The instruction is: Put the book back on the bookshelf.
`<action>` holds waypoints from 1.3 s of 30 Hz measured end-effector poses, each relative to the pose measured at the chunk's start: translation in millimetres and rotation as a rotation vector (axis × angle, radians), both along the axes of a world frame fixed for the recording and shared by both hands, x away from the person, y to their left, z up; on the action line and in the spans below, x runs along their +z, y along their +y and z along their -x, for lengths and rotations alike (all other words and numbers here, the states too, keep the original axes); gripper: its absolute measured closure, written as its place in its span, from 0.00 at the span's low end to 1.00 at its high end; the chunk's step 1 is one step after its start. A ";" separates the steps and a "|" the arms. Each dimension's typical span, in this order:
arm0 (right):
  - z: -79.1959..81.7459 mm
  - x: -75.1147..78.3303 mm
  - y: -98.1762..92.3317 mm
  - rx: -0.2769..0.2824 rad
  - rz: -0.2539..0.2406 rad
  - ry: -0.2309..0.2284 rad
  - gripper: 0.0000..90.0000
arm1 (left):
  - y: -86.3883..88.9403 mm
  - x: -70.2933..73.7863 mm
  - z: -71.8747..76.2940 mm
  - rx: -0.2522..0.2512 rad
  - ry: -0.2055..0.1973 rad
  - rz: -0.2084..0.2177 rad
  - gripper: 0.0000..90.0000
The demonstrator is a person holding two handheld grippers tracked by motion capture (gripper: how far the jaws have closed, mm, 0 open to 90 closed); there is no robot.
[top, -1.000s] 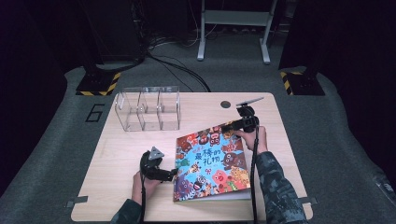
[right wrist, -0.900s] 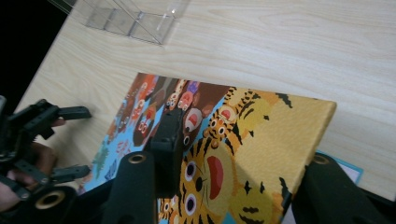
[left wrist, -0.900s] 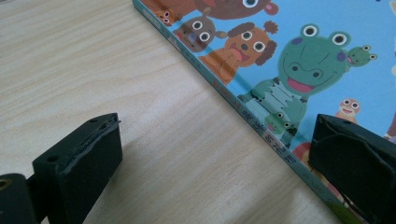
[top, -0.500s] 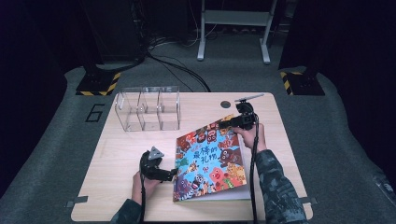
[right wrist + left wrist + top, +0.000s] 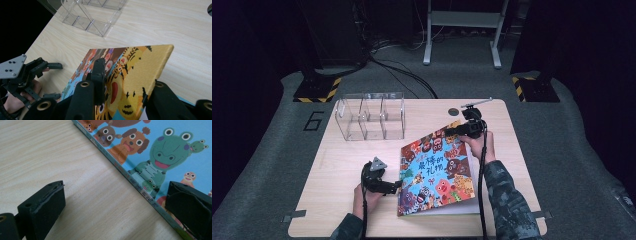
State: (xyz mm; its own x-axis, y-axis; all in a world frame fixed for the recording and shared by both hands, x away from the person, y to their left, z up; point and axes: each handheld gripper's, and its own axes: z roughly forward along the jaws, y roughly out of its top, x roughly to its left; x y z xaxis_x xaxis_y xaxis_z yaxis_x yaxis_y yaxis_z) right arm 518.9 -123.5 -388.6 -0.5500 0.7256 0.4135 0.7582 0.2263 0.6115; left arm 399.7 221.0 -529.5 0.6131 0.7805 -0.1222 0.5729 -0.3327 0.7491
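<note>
The right gripper (image 5: 460,130) is clamped on the far corner of the picture book's (image 5: 434,172) front cover, its jaws having just been closing onto that cover. The person's right hand (image 5: 477,142) reaches forward along the book's outer edge, forearm stretched over the table (image 5: 337,165), and the pinched cover corner tilts up above the pages beneath. The left gripper (image 5: 394,187) lies low and level beside the book's spine, jaws apart, one on the wood and one over the cover edge. Beyond the right gripper's jaws stands a clear plastic organizer (image 5: 369,116).
</note>
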 end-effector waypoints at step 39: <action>45.2 13.6 -14.7 -0.030 0.006 -0.278 0.74 | 2.8 -0.3 0.2 -0.029 0.007 0.030 0.02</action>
